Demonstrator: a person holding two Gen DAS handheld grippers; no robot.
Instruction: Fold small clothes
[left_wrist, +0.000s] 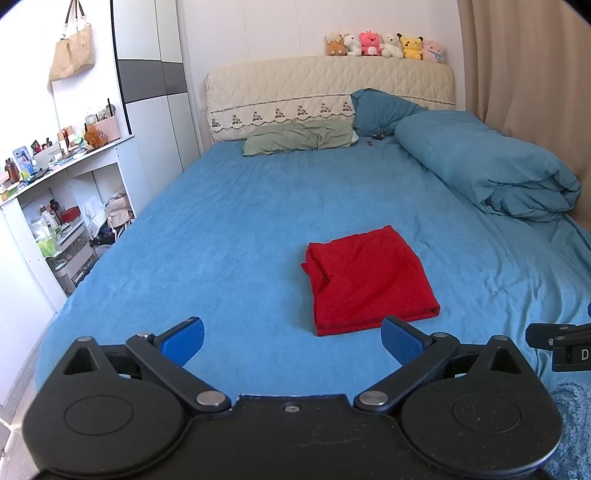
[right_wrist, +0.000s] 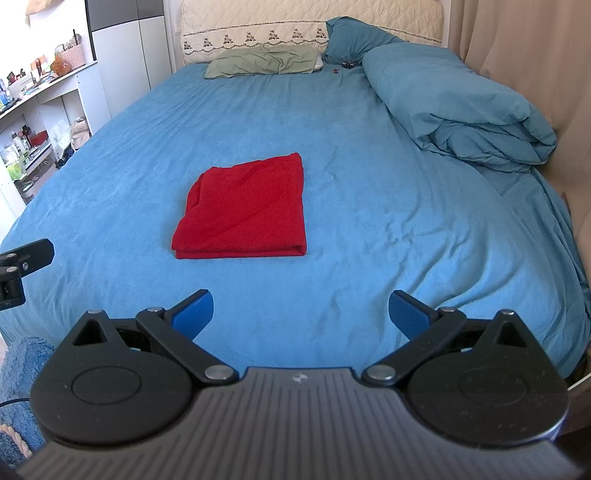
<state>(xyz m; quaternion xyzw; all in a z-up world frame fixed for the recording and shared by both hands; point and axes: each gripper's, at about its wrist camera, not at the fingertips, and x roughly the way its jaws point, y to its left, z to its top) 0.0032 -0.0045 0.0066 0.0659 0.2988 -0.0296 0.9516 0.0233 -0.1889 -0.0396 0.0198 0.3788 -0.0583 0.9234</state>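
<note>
A red garment (left_wrist: 369, 280) lies folded into a flat rectangle on the blue bed sheet (left_wrist: 229, 229); it also shows in the right wrist view (right_wrist: 245, 208). My left gripper (left_wrist: 291, 341) is open and empty, held above the near end of the bed, short of the garment and slightly left of it. My right gripper (right_wrist: 301, 312) is open and empty, above the near end of the bed (right_wrist: 369, 184), with the garment ahead and to its left. Each gripper's body shows at the edge of the other's view.
A rolled blue duvet (left_wrist: 487, 162) lies along the right side. A green pillow (left_wrist: 299, 136) and a blue pillow (left_wrist: 384, 110) lie at the quilted headboard (left_wrist: 325, 85), topped with plush toys (left_wrist: 384, 46). White shelves with clutter (left_wrist: 55, 177) stand left. A beige curtain (left_wrist: 535, 74) hangs right.
</note>
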